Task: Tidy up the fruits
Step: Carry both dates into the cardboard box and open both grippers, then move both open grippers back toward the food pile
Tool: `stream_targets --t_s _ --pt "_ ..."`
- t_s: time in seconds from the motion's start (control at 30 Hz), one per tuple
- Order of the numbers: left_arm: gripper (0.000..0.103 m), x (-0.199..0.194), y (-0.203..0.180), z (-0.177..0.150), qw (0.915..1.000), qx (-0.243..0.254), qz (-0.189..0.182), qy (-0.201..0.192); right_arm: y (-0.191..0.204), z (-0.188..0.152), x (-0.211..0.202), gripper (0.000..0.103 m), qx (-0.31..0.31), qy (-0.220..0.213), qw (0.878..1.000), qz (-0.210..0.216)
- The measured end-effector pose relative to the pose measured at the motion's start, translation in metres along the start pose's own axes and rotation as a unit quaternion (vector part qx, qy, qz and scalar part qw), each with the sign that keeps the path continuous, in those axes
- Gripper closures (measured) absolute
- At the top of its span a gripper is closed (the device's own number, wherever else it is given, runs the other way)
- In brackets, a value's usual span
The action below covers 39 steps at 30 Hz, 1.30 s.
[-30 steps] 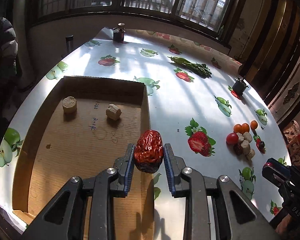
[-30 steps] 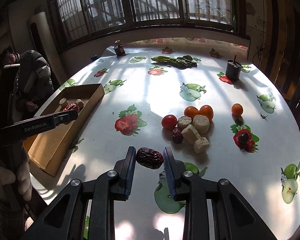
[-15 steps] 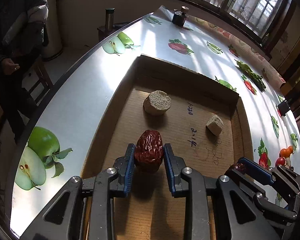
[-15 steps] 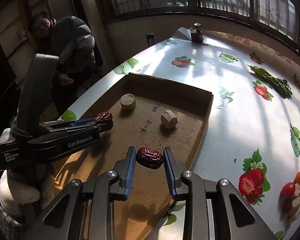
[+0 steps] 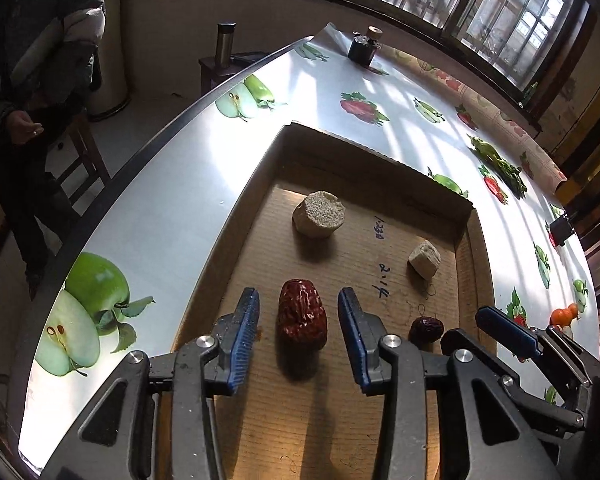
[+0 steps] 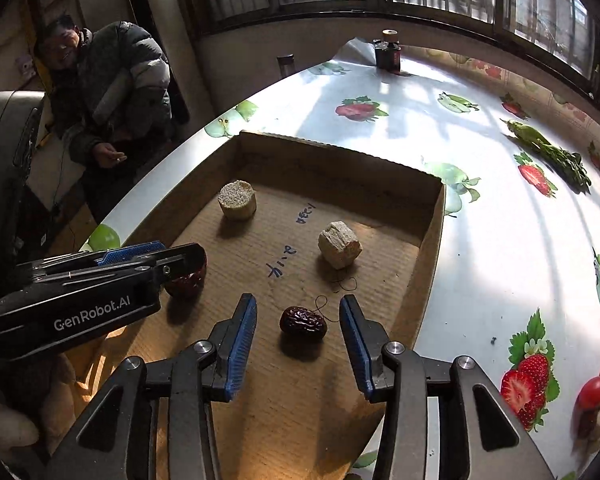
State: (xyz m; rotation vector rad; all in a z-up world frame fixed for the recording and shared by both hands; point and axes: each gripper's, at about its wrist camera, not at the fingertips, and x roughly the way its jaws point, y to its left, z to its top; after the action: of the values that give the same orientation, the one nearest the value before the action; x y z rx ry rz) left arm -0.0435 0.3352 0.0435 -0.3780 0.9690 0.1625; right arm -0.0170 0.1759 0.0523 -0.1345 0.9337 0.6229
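A shallow cardboard box (image 5: 364,160) (image 6: 432,248) lies on the fruit-print table. My left gripper (image 5: 299,322) is open over the box floor, with a large red date (image 5: 301,313) lying between its fingers, not gripped. My right gripper (image 6: 298,326) is open, with a smaller dark date (image 6: 303,321) lying on the box floor between its fingers; this date also shows in the left wrist view (image 5: 426,327). The left gripper's fingers (image 6: 148,254) partly hide the large date (image 6: 186,280) in the right wrist view. Two beige chunks (image 5: 319,213) (image 5: 424,259) lie farther back in the box.
A pile of tomatoes, oranges and beige chunks (image 6: 598,388) sits on the table at the right. A dark jar (image 6: 388,54) stands at the far edge, with green vegetables (image 6: 548,148) to its right. A person in a puffy jacket (image 6: 112,84) sits to the left of the table.
Both grippers have opened and let go of their dates, which now rest on the box floor. The right gripper has moved further over the box.
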Motion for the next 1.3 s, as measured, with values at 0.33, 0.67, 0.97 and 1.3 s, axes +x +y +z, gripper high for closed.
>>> stream_targets --t_s 0.33,0.67,0.97,1.3 --pt "0.019 -0.071 -0.049 -0.027 0.9931 0.017 -0.088 -0.075 -0.047 -0.046 -0.086 0.049 0.080 -0.071 0.993 -0.039" --pt "0.019 -0.070 -0.117 -0.049 0.9894 0.056 -0.121 -0.058 -0.105 -0.100 -0.150 0.048 0.105 -0.074 0.988 -0.087" --pt "0.019 -0.093 -0.136 -0.066 0.9786 0.048 -0.186 -0.074 -0.196 -0.051 -0.318 0.048 0.127 -0.202 0.945 -0.224" --pt "0.019 -0.073 -0.166 -0.073 0.9809 0.089 -0.170 -0.034 -0.272 -0.189 -0.335 0.016 0.221 -0.139 0.917 -0.302"
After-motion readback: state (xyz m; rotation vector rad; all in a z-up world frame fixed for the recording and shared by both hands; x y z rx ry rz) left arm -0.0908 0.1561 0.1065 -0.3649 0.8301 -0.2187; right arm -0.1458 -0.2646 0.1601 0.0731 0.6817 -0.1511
